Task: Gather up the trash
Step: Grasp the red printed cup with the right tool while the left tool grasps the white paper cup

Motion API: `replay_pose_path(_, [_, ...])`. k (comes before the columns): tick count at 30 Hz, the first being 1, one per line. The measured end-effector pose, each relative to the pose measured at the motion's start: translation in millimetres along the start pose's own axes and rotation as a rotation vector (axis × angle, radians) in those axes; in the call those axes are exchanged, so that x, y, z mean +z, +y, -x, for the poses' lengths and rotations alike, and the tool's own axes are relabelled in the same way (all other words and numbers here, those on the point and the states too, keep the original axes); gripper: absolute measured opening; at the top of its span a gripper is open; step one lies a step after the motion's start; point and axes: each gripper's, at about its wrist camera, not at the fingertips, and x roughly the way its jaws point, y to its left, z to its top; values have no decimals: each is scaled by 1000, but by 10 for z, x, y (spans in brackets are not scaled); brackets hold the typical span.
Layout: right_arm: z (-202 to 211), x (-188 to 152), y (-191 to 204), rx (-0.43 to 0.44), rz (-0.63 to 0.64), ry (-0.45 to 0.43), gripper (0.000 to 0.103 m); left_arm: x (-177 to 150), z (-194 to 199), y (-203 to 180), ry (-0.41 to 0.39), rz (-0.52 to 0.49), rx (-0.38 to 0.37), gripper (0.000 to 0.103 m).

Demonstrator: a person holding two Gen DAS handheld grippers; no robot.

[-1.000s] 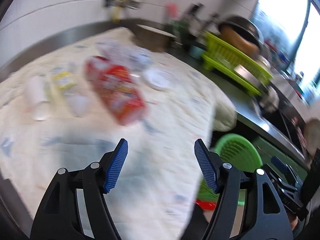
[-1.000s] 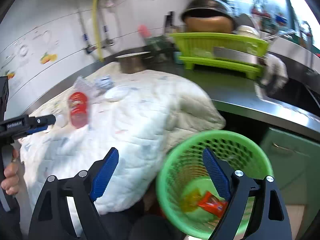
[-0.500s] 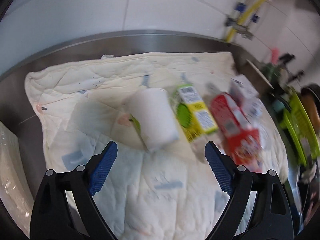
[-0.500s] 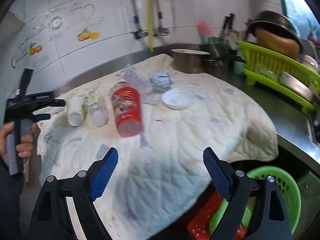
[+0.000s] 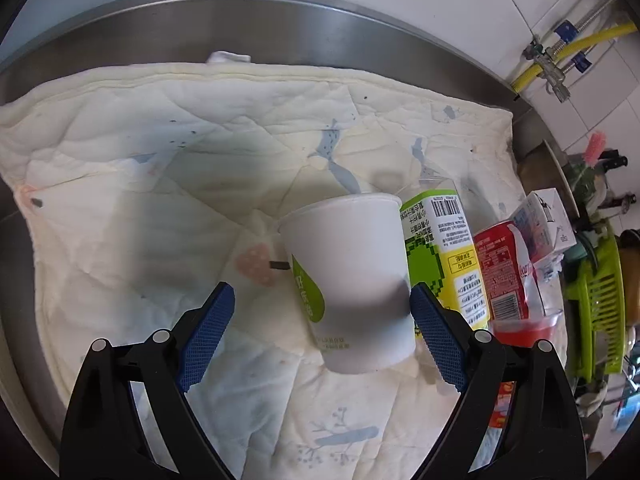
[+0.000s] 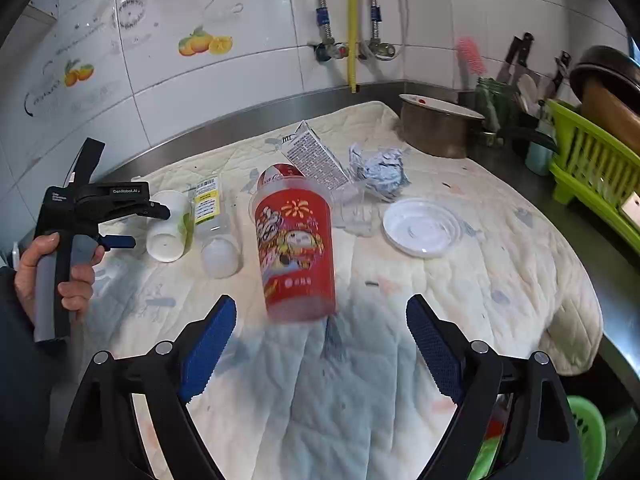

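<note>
Trash lies on a cream quilted cloth (image 5: 160,168). A white paper cup (image 5: 352,280) with a green mark lies on its side between my open left gripper's (image 5: 320,336) fingers, close to the right finger (image 5: 436,336); it also shows in the right wrist view (image 6: 168,224). Beside it lie a yellow-green bottle (image 5: 444,256) and a red cup (image 5: 508,276). My right gripper (image 6: 320,344) is open and empty just in front of the red printed cup (image 6: 298,248). Further back lie a carton (image 6: 316,156), crumpled paper (image 6: 380,174) and a white lid (image 6: 422,228).
A green trash basket (image 6: 584,436) sits below the counter's right edge. A metal pot (image 6: 438,130) and a green dish rack (image 6: 596,168) stand at the back right. The steel counter rim (image 5: 240,16) and tiled wall lie behind the cloth.
My left gripper has moved in on the white cup, which now lies between its fingers. My right gripper has swung from the basket over to the cloth and closer to the red cup.
</note>
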Motion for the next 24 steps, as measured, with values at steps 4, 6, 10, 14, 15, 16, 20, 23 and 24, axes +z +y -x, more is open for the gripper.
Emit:
replay_pose_path(4, [-233,117,11,22,5,34,84,45,-86,-22,18,2,-9,88])
replay_pose_path(6, [-361,189,35,35,10,51,84,70,-126,-51,21,1,-10,88])
replay_pose_path(10, [-580,306,104,44,34,79,84,100,-195,-82,36,-6,-1,88])
replay_pose_path(14, [-815,389,176,43,55,116,84,127,-251,-49,47,1,6,88])
replay_pose_path(15, [-876,403,196,31,67,125,84,131,-255,-41,48,0,6,88])
replay_pose_path(16, [-933,415,211,26,74,136,84,137,-260,-42,50,-3,4,87])
replay_pose_path(20, [-1093,433,245,14,93,167,84,147,-263,-55,46,-25,19,86])
replay_pose_path(23, [-1182,452,251,5,93,180,82,159,-273,-56,54,-22,-1,81])
replay_pose_path(24, [-1222,461,246,6,89,188,80,156,-264,-71,54,-29,-15,74])
